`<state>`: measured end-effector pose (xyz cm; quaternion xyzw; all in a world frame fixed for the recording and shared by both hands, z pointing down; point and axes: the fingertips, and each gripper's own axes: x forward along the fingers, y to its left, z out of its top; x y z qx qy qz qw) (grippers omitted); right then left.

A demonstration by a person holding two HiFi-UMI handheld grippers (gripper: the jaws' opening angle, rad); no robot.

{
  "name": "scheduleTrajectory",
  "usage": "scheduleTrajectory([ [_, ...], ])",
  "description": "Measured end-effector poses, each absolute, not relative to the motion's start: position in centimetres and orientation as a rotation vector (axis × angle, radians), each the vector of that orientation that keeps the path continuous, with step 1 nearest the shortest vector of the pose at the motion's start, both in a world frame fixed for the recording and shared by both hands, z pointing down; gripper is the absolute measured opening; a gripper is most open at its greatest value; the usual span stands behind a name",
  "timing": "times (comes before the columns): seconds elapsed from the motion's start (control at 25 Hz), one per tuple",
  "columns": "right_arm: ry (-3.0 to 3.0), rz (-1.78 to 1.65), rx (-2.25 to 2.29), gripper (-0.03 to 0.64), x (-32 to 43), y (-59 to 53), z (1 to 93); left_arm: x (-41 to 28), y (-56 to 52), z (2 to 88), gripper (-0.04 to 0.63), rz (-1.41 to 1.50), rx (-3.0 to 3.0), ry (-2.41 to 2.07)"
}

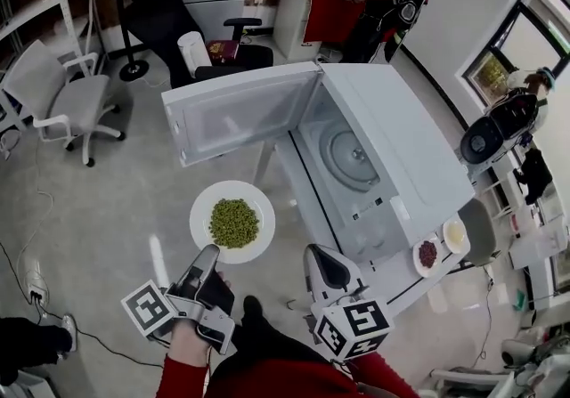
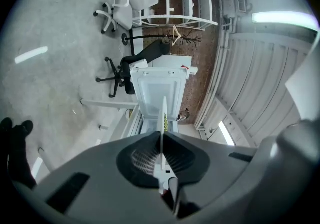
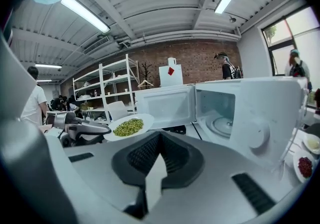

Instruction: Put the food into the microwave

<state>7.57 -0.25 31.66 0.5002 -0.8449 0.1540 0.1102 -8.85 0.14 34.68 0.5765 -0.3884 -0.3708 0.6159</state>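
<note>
The left gripper (image 1: pixel 207 255) is clamping the near rim of a white plate (image 1: pixel 201 209) of green beans (image 1: pixel 233 223), holding it in the air before the white microwave (image 1: pixel 401 147), whose door (image 1: pixel 240 111) is standing wide open. The right gripper (image 1: pixel 321 263) is hovering beside it, jaws pressed together on nothing. A red diamond label is showing on a white cabinet (image 3: pixel 171 75).

Left gripper (image 1: pixel 208 255) clamped on plate (image 1: pixel 201 217) rim (held level); right gripper (image 1: pixel 319 254) closed, empty.
</note>
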Motion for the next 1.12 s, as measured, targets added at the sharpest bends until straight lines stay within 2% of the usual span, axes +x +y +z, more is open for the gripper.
scheduleTrajectory([
  [0.52,-2.460,0.479,1.537,0.014,9.0,-6.3,31.2,-2.6,-10.1,34.6,0.023,-0.681,1.416,-0.759],
  [1.12,-2.144,0.500,1.923,0.014,9.1,-10.1,34.0,0.9,-16.5,38.0,0.023,-0.451,1.439,-0.477],
])
